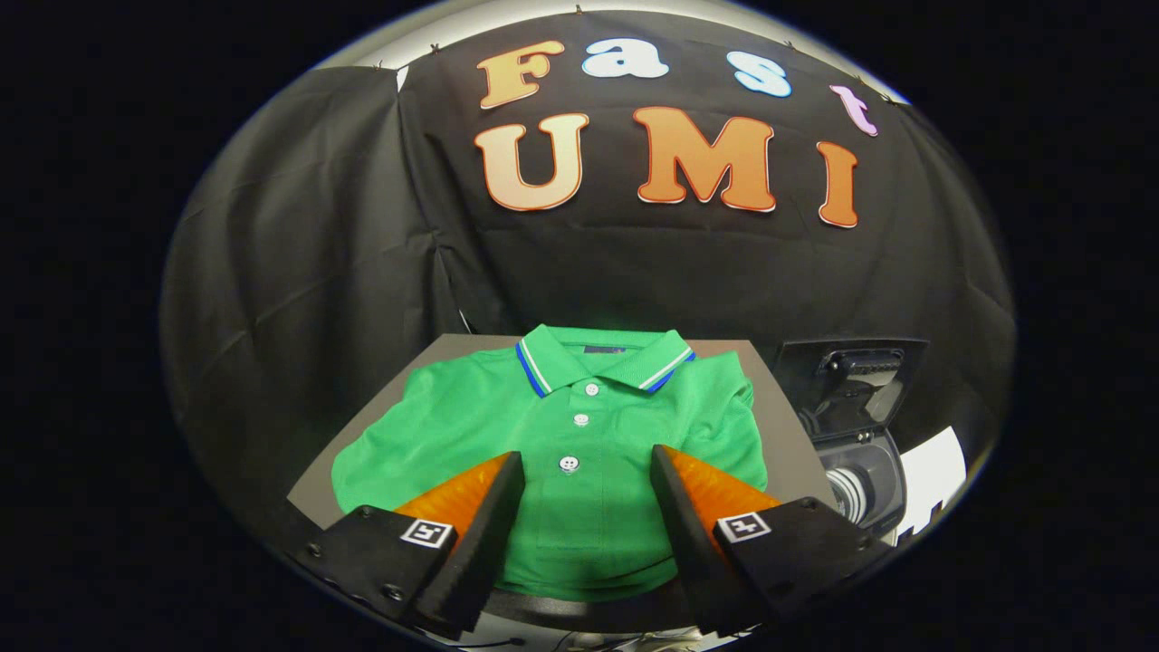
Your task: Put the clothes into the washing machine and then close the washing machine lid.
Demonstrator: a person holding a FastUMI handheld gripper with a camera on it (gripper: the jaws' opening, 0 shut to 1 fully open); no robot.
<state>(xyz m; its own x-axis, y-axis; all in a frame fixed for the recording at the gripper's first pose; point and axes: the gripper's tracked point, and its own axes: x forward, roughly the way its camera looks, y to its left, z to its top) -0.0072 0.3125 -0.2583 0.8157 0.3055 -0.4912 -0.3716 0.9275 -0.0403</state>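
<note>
A green polo shirt (561,435) with a blue-and-white striped collar and white buttons lies folded flat on a small grey table (788,426). My gripper (587,457) hovers open over the shirt's lower front, its two fingers spread either side of the button placket with nothing between them. To the right of the table stands a small washing machine (860,453) with its dark lid (851,380) raised; the drum opening shows below the lid.
Black cloth walls close the booth behind and to the left of the table. A white patch of floor or sheet (933,475) lies just right of the washing machine. The table's front edge runs just beneath my fingers.
</note>
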